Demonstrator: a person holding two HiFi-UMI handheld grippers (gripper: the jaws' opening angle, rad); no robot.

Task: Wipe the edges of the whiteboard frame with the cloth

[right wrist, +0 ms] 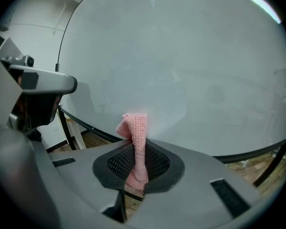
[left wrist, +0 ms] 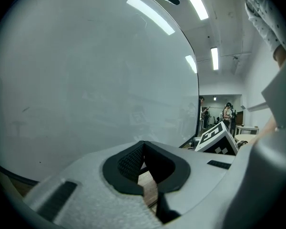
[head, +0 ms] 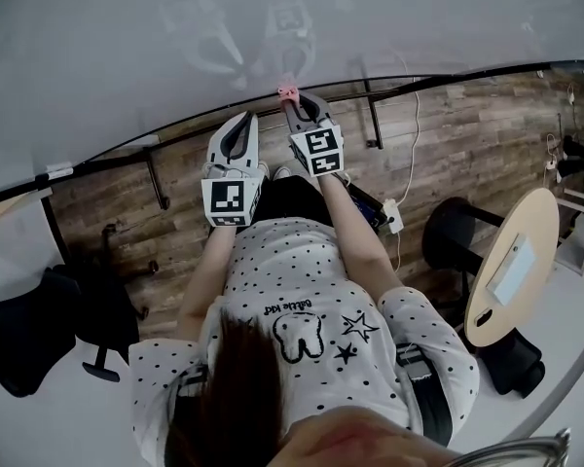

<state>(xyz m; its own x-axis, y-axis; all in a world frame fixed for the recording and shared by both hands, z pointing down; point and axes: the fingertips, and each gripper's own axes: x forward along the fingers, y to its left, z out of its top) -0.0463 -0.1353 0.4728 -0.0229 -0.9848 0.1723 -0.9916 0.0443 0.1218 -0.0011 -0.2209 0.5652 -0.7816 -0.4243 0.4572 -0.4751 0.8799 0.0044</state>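
The right gripper (right wrist: 138, 146) pinches the pink cloth (right wrist: 137, 125) with its tip at the lower frame (head: 448, 78), the left gripper (left wrist: 143, 149) closed on nothing beside it (idle, I'd say), and that narrow, floppy tip could fold aside, letting bare jaws scrape the frame.

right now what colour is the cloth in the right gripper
Pink. The cloth has a knitted texture and shows best in the right gripper view.
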